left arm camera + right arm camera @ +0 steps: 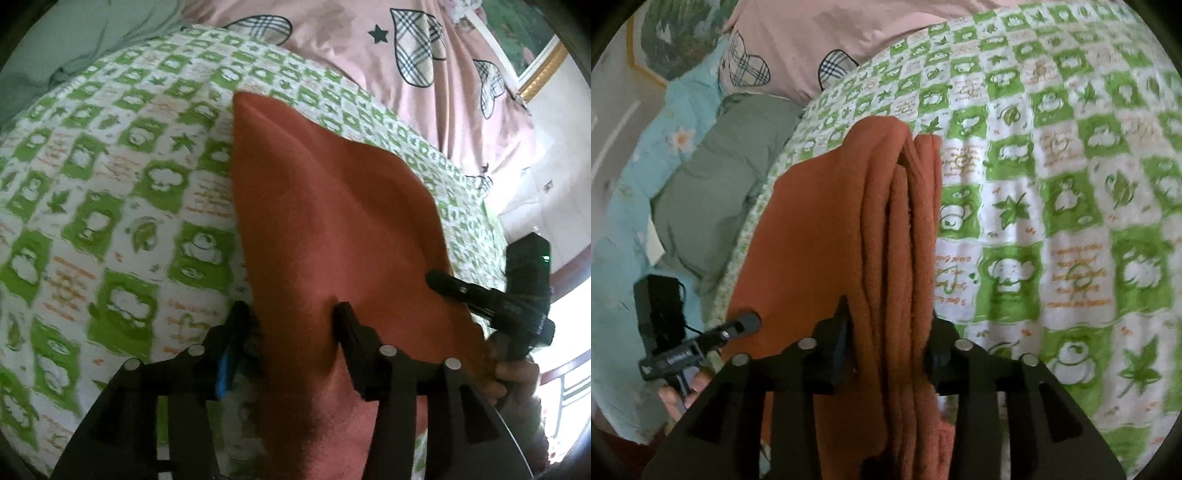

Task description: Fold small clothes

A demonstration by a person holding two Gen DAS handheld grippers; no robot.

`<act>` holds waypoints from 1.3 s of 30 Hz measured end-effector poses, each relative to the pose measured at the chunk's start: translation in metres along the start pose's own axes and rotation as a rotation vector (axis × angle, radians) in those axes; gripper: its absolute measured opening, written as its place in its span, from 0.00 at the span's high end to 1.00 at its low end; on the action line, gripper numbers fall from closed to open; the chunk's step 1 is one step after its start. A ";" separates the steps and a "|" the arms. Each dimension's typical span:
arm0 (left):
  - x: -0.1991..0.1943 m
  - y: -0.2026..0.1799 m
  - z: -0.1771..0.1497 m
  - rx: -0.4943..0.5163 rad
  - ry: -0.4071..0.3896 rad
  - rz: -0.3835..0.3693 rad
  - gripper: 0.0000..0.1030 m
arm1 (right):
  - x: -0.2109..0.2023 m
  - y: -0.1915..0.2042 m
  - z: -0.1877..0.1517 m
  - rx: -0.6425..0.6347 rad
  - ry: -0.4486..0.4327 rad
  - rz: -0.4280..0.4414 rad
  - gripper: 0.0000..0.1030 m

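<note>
A rust-orange fleece garment (325, 221) lies on a green-and-white checked bedsheet printed with bears and leaves (110, 206), already doubled over. The right wrist view shows several stacked layers (886, 221) running lengthwise between that tool's fingers. The left gripper (291, 314) has its jaws apart, with the near edge of the fleece lying in the gap; whether either pad touches the cloth cannot be told. The right gripper (886, 310) straddles the bundled folds; its jaws stand partly apart and seem not to pinch, though contact at the pads is not clear. A pink quilt with plaid hearts (424, 55) and a grey-green cloth (720, 184) lie beyond. Judgement: at least one fold is done and the piece looks set down; a further fold, squaring or smoothing may remain. No other small clothes are identifiable.
</note>
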State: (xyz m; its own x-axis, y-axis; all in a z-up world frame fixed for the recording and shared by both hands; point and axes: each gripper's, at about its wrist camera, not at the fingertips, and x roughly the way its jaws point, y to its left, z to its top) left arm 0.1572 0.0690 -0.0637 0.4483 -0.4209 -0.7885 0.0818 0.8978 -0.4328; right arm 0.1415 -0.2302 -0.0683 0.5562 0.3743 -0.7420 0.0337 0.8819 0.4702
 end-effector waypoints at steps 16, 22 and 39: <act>-0.018 -0.032 0.027 0.150 -0.094 -0.073 0.59 | 0.025 0.016 0.084 0.010 -0.075 -0.026 0.84; -0.011 -0.036 0.025 0.143 -0.065 -0.098 0.62 | -0.014 0.021 0.076 -0.008 -0.202 -0.003 0.90; 0.006 -0.019 0.057 0.066 -0.059 -0.005 0.62 | -0.020 0.056 0.053 -0.015 -0.183 0.027 0.70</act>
State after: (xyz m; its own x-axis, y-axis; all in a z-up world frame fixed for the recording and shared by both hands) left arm 0.2095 0.0568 -0.0355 0.4990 -0.4189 -0.7586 0.1422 0.9031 -0.4052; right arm 0.1764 -0.2033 -0.0014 0.6985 0.3410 -0.6291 0.0048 0.8769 0.4806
